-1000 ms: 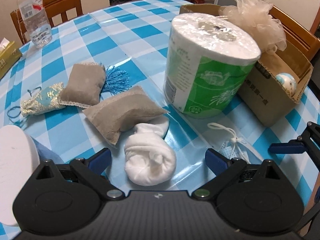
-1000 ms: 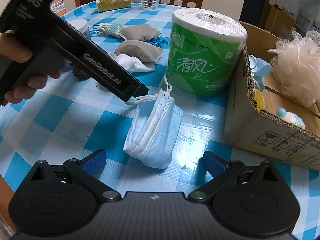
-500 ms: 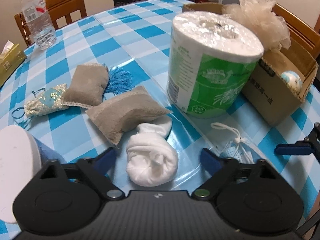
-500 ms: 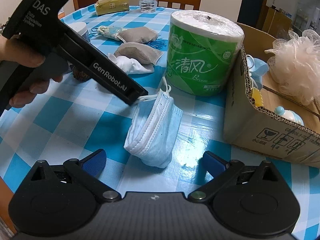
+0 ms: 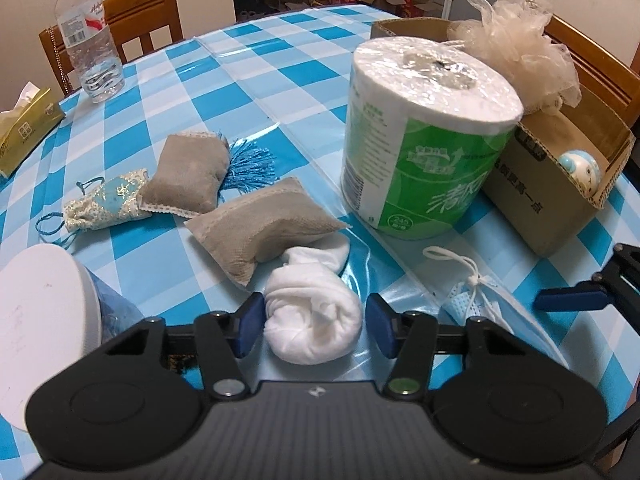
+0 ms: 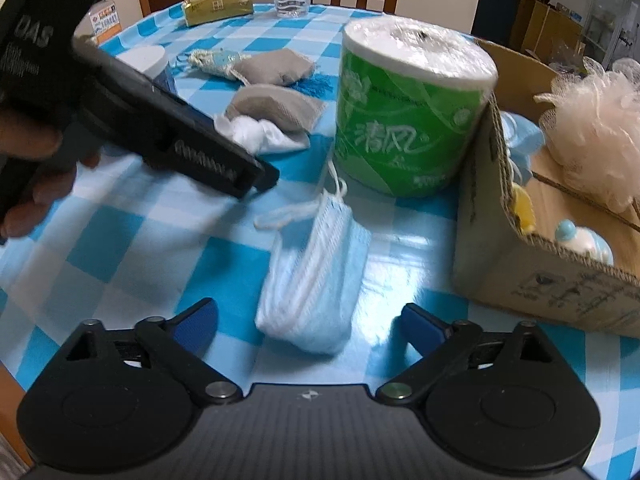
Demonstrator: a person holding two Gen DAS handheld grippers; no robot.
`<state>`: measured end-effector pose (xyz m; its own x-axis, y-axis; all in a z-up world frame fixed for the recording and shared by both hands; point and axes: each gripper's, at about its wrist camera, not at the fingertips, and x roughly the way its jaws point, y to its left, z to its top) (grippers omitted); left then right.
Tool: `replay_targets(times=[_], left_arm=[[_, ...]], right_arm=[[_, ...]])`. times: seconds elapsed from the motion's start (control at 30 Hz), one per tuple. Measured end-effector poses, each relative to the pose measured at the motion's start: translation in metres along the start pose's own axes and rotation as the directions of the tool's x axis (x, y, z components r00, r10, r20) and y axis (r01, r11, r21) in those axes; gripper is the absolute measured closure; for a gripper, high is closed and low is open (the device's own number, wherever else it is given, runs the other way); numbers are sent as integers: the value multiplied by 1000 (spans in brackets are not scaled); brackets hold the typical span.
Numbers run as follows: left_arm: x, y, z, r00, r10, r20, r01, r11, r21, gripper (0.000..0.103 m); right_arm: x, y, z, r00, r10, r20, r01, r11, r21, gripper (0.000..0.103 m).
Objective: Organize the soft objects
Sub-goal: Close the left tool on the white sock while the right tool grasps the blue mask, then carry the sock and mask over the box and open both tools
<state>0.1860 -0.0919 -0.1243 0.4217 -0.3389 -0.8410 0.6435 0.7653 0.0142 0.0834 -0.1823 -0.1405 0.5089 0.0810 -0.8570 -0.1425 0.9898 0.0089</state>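
Left gripper (image 5: 314, 326), its jaws just closed inward, brackets a rolled white cloth bundle (image 5: 312, 322) lying on the blue-and-white checked tablecloth (image 5: 160, 92); the left blue pad touches it, while a narrow gap seems to remain at the right pad. Right gripper (image 6: 310, 320), jaws spread wide after narrowing slightly, straddles a folded pale-blue face mask (image 6: 316, 276) without contact. A green-wrapped toilet paper roll (image 5: 424, 152) stands beside the open brown cardboard box (image 5: 552, 184) holding a beige mesh bath sponge (image 5: 520, 52).
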Motion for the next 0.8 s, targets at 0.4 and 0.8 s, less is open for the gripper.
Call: replay_targets(times=[0.4, 0.8], left_arm=[[-3, 7, -1, 1000, -13, -8, 13, 1000, -7, 59], [-35, 17, 2, 999, -49, -10, 49, 998, 32, 61]], right_arm=[[1, 0, 21, 999, -41, -11, 42, 999, 34, 58], [-22, -5, 23, 999, -38, 2, 38, 999, 35, 73]])
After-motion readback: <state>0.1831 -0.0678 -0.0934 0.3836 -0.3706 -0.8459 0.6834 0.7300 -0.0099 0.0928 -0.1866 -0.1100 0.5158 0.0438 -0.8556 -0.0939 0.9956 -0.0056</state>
